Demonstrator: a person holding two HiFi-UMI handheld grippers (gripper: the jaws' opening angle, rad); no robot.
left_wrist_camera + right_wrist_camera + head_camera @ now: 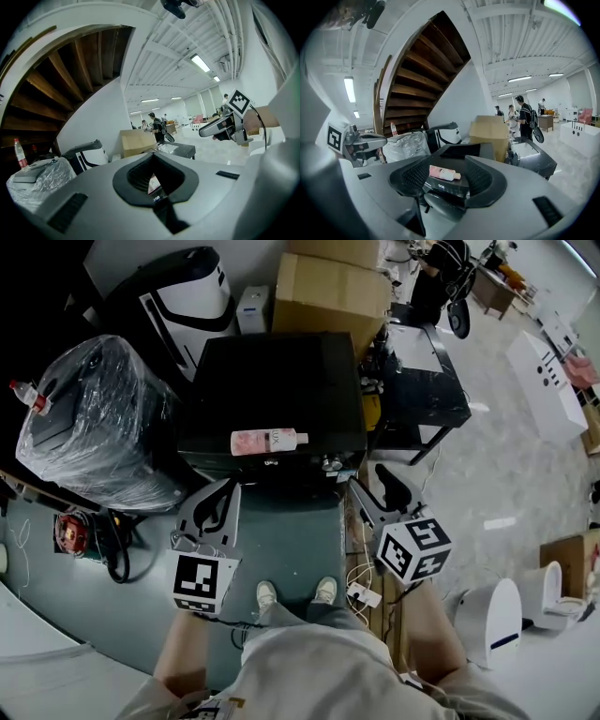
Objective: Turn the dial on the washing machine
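My left gripper [223, 489] and right gripper [375, 484] hang with jaws apart and empty, just short of the black washing machine [272, 381]. A pink bottle [267, 441] lies on its top.

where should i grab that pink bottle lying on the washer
Probably across the middle of the pink bottle's body, coming down from above. It lies on its side on the washing machine, cap toward your right, so both long sides look free.
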